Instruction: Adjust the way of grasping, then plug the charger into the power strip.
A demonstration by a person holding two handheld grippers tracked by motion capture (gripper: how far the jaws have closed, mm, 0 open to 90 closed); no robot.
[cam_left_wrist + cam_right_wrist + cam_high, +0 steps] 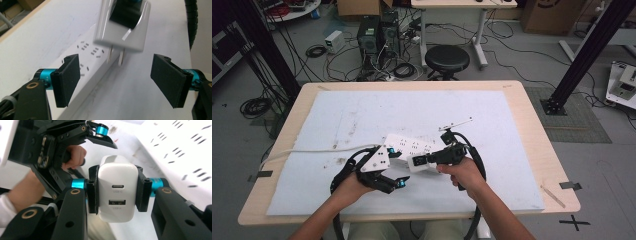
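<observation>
A white power strip (412, 146) lies mid-table on the white mat (362, 115), its cord (312, 150) trailing left. My right gripper (116, 195) is shut on a white USB charger (117, 187), gripped by its two sides, ports facing the camera. In the left gripper view the charger (123, 25) hangs just above the strip (90, 62), its two prongs (121, 57) bare and near the strip's edge. My left gripper (116, 80) stands open beside the strip with nothing between its pads. From above, the left gripper (394, 182) sits in front of the strip and the right gripper (422, 161) beside it.
The mat covers most of the wooden table (532, 150). A black stool (447, 59) stands beyond the far edge, with computer towers (377, 35) and cables on the floor. Black frame posts (587, 55) rise at both sides.
</observation>
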